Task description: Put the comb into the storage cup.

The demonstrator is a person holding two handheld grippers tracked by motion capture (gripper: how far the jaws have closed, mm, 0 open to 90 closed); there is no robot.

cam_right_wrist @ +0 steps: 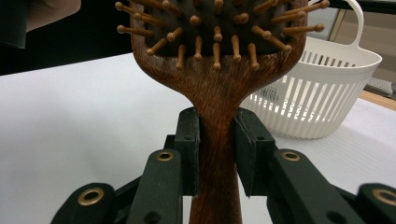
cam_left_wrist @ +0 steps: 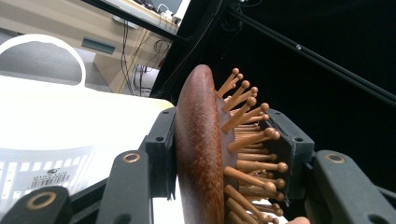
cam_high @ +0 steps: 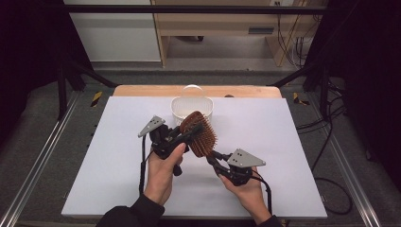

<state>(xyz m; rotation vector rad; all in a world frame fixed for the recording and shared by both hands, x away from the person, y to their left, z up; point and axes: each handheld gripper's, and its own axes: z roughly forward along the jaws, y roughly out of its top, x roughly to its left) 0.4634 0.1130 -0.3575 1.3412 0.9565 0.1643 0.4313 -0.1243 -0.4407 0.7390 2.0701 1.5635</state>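
Wooden brush [cam_high: 199, 133], held aloft over the white worktop [cam_high: 283, 142] just before the basket [cam_high: 191, 109], not yet in it. Left claw [cam_high: 189, 134] pinched the head across back and bristles; right claw [cam_high: 213, 155] pinched the handle. Likely remaining: release by one claw, then placing. Left gripper view gave the head edge-on; right gripper view gave the clamped handle and the basket's slats.
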